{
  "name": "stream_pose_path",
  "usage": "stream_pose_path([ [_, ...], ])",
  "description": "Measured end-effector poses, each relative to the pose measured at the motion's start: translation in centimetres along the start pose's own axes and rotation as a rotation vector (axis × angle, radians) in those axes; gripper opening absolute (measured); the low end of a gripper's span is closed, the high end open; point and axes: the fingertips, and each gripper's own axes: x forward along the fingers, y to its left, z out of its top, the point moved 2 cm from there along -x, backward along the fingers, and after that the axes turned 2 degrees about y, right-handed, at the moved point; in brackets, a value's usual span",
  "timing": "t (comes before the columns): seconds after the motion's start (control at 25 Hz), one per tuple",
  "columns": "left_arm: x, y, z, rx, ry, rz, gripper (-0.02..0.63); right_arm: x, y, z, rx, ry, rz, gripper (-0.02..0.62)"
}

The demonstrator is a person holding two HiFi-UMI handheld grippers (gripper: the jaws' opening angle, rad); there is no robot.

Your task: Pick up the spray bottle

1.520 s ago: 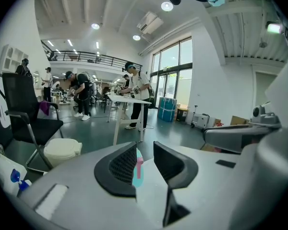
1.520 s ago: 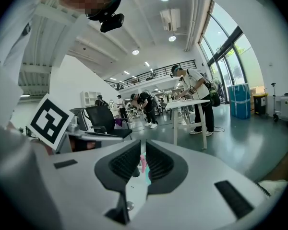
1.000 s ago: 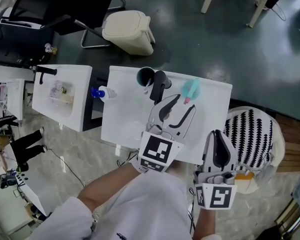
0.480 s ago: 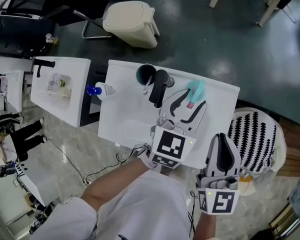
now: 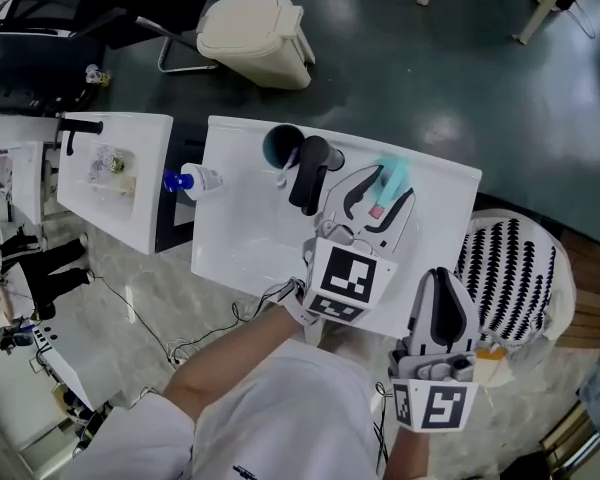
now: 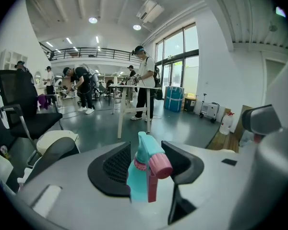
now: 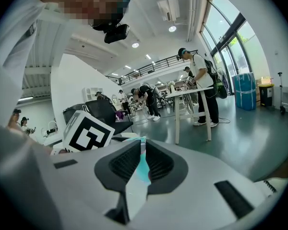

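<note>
Left gripper (image 5: 385, 196) gapes wide around the teal spray bottle (image 6: 139, 176), far right on the white table (image 5: 240, 228), pads not pressing. Centre below the pink trigger, then squeeze. Right gripper (image 5: 438, 278) waits near, closed, empty.

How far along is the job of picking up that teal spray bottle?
Done: the approach. The left gripper's open jaws stand on either side of the spray bottle. In hand: nothing is gripped, as the pads are not pressing on it. Left: closing and lifting, since the bottle stands on the white table. The right gripper, jaws together, is empty near the table's corner.
</note>
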Motion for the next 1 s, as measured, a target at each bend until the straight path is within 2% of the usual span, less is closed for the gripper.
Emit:
stream_pose_path([
  [0.16,0.4,0.4,-0.2,0.004,0.009,0.012,0.189,0.0,-0.5,-0.4,0.005,0.009,-0.015,0.008],
  [0.32,0.3,0.7,-0.3,0.020,0.008,0.031,0.121,0.1,-0.5,-0.3,0.017,0.007,-0.025,0.008],
  [0.4,0.3,0.7,-0.3,0.025,0.003,0.033,0.110,0.2,-0.5,-0.2,0.019,0.003,-0.027,0.008],
  [1.0,-1.5,0.6,0.1,0.027,-0.015,0.008,0.098,-1.1,0.4,0.4,0.022,-0.020,-0.063,0.008],
])
